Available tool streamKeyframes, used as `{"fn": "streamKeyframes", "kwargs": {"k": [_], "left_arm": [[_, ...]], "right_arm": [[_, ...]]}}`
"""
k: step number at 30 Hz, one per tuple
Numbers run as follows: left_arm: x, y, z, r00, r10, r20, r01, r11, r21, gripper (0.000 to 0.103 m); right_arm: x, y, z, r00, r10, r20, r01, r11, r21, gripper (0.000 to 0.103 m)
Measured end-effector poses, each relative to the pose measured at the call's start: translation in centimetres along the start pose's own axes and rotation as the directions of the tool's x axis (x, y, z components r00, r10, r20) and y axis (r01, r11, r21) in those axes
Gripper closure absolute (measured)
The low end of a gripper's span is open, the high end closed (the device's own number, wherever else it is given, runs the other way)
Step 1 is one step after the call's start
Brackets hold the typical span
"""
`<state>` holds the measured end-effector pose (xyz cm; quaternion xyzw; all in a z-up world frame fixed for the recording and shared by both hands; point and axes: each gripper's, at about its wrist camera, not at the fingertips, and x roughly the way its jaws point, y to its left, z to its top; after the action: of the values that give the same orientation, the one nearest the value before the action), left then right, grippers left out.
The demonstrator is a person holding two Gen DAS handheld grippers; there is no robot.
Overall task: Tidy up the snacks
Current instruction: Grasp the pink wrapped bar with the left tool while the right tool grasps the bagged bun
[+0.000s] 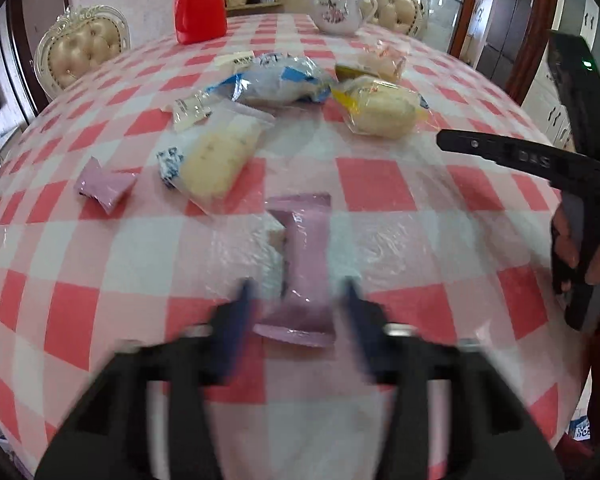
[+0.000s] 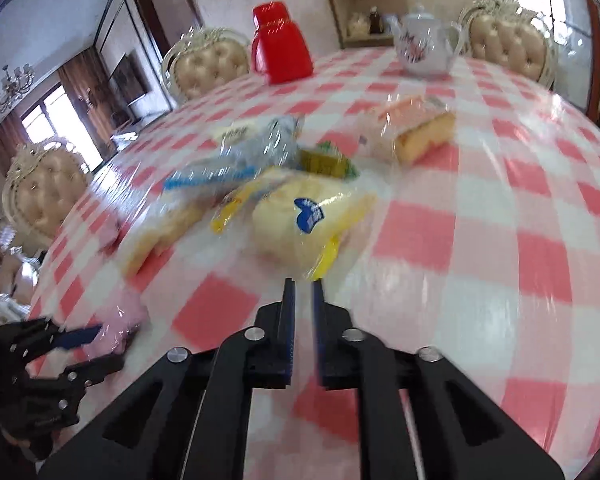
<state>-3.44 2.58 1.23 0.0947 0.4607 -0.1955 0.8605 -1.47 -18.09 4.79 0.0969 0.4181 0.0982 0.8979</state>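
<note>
Several wrapped snacks [image 1: 224, 156] (mostly bread) beyond the left claw [image 1: 298, 300].

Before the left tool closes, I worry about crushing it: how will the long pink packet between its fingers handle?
The long pink packet looks like thin glossy film, so probably light and a bit slippery. It lies flat on the checked tablecloth, unlikely to roll. The left tool straddles it open; its crimped ends may flop.
</note>
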Motion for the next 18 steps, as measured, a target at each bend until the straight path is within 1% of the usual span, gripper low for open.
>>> {"fn": "streamKeyframes", "kwargs": {"k": [1, 2, 3, 4, 6, 7, 9, 12, 14, 15, 16, 17, 18], "left_arm": [[-0.2, -0.3, 0.0, 0.999, 0.027, 0.018, -0.027, 1.000, 0.007, 0.014], [-0.1, -0.5, 0.1, 0.999, 0.039, 0.025, -0.039, 0.999, 0.013, 0.014], [0.2, -0.6, 0.2, 0.999, 0.042, 0.017, -0.042, 0.999, 0.011, 0.014], [0.5, -0.6, 0.4, 0.999, 0.041, 0.014, -0.041, 0.999, 0.002, 0.014], [1.4, -0.3, 0.8, 0.999, 0.053, 0.003, -0.053, 0.998, -0.017, 0.014], [1.9, -0.2, 1.1, 0.998, 0.064, 0.007, -0.064, 0.998, -0.029, 0.010], [2.2, 0.0, 1.5, 0.998, 0.068, 0.005, -0.068, 0.996, -0.054, 0.010], [2.6, -0.2, 1.8, 0.996, 0.089, -0.002, -0.089, 0.994, -0.063, 0.009], [2.6, -0.3, 1.8, 0.995, 0.097, -0.004, -0.097, 0.993, -0.073, 0.011], [2.5, -0.4, 1.8, 0.995, 0.098, 0.001, -0.097, 0.993, -0.074, 0.015], [2.2, -0.7, 1.7, 0.995, 0.095, 0.016, -0.093, 0.994, -0.065, 0.032], [1.8, -1.0, 1.6, 0.996, 0.089, 0.028, -0.087, 0.995, -0.055, 0.066], [1.5, -1.3, 1.5, 0.996, 0.085, 0.030, -0.083, 0.995, -0.050, 0.083]], "right_arm": [[-0.2, -0.2, 0.0, 1.000, -0.023, 0.015, 0.023, 1.000, -0.004, 0.025], [-0.3, -0.3, 0.1, 0.999, -0.037, 0.035, 0.038, 0.999, -0.008, 0.004], [-0.2, -0.4, 0.5, 0.998, -0.045, 0.053, 0.046, 0.999, -0.020, 0.004], [0.4, -0.3, 0.9, 0.998, -0.049, 0.046, 0.050, 0.998, -0.029, 0.004], [2.1, -0.2, 2.4, 0.999, -0.038, 0.009, 0.038, 0.999, -0.020, 0.004], [2.9, 0.0, 3.1, 0.999, -0.040, -0.005, 0.040, 0.999, -0.013, 0.004], [4.6, 0.7, 4.2, 0.999, -0.040, -0.031, 0.040, 0.999, -0.017, 0.004], [7.2, 2.6, 5.4, 0.996, -0.058, -0.069, 0.052, 0.996, -0.079, 0.004], [8.4, 3.4, 5.8, 0.992, -0.097, -0.085, 0.087, 0.989, -0.117, 0.005], [9.1, 3.5, 5.7, 0.986, -0.120, -0.116, 0.104, 0.985, -0.136, 0.008], [9.0, 3.6, 5.6, 0.984, -0.140, -0.106, 0.123, 0.981, -0.151, 0.014], [8.6, 3.6, 5.5, 0.986, -0.144, -0.084, 0.130, 0.979, -0.154, 0.040], [7.9, 3.2, 5.3, 0.989, -0.133, -0.062, 0.124, 0.983, -0.136, 0.052]]}}
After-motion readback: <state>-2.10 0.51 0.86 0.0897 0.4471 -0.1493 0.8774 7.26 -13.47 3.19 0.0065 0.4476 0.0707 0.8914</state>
